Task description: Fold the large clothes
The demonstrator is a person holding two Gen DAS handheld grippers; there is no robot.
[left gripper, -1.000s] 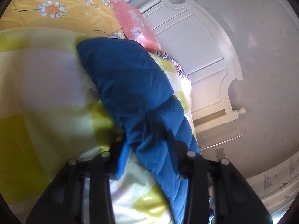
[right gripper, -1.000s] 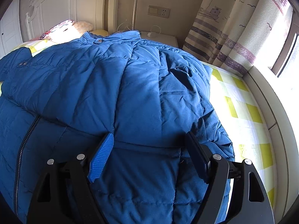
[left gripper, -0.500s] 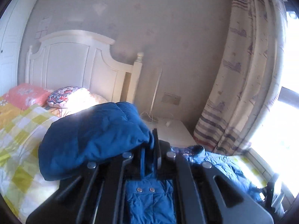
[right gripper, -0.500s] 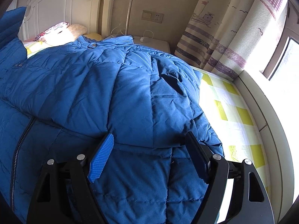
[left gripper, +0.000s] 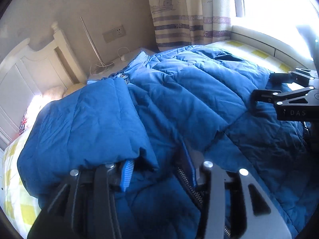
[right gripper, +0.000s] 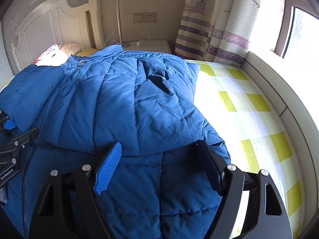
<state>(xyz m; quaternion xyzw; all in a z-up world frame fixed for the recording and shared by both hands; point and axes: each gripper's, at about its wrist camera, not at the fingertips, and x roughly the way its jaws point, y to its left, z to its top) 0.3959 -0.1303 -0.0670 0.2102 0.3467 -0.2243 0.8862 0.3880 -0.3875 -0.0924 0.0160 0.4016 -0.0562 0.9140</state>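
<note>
A blue quilted puffer jacket point(left gripper: 189, 99) lies spread on the bed, its zip running down the front. One sleeve point(left gripper: 89, 123) is folded across the body, and its cuff rests at my left gripper point(left gripper: 157, 171). The jaws are opening: the cuff lies loose beside the left blue pad, and no pad presses on it. My right gripper point(right gripper: 159, 169) hovers wide open over the jacket's point(right gripper: 139, 109) other folded side with nothing clamped. It also shows at the right of the left wrist view as the right gripper point(left gripper: 263, 87). The left gripper point(right gripper: 18, 129) appears at the left edge of the right wrist view.
The bed carries a yellow and white checked sheet point(right gripper: 249, 103). Behind the jacket are a white headboard point(right gripper: 49, 23), pillows point(right gripper: 59, 49) and a nightstand point(right gripper: 153, 44) with cables. A striped curtain point(right gripper: 209, 29) and a window ledge point(right gripper: 279, 91) border the bed's right side.
My left gripper swung across the bed with the sleeve, rolled over, laid it on the jacket's body and parted its jaws. The right gripper barely shifted and stayed open.
</note>
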